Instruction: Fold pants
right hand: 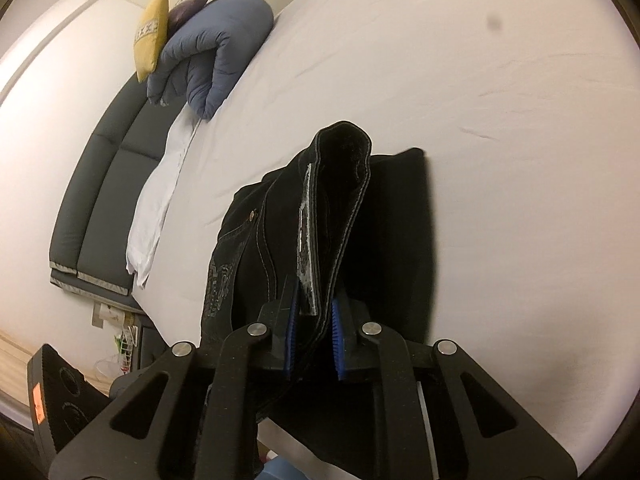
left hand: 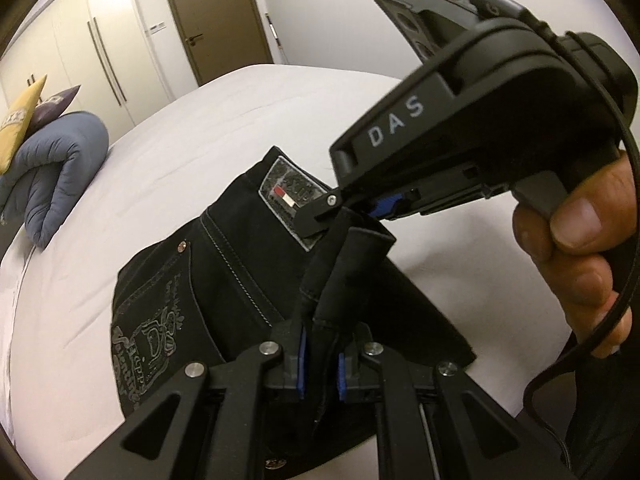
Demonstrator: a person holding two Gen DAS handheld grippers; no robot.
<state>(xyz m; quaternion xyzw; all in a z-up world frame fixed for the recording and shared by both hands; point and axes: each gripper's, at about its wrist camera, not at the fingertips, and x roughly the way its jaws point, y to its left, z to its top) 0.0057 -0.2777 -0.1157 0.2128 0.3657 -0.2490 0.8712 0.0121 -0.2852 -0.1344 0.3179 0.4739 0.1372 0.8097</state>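
Observation:
Black jeans (left hand: 236, 280) with a stitched back pocket and a waistband label lie bunched on the white bed (left hand: 200, 128). My left gripper (left hand: 320, 372) is shut on a fold of the black pants fabric at the near edge. My right gripper (left hand: 352, 212) shows in the left wrist view, held in a hand, clamped on the pants waistband beside the label. In the right wrist view my right gripper (right hand: 314, 340) is shut on the waistband of the pants (right hand: 340, 208), which stands up in a raised fold above the bed (right hand: 500, 120).
A rolled blue-grey duvet (left hand: 56, 164) and yellow and purple pillows (left hand: 24, 120) lie at the bed's head. A dark headboard (right hand: 100, 200) and a white sheet edge show in the right wrist view. Wardrobe doors (left hand: 100, 52) and a brown door (left hand: 216, 16) stand behind.

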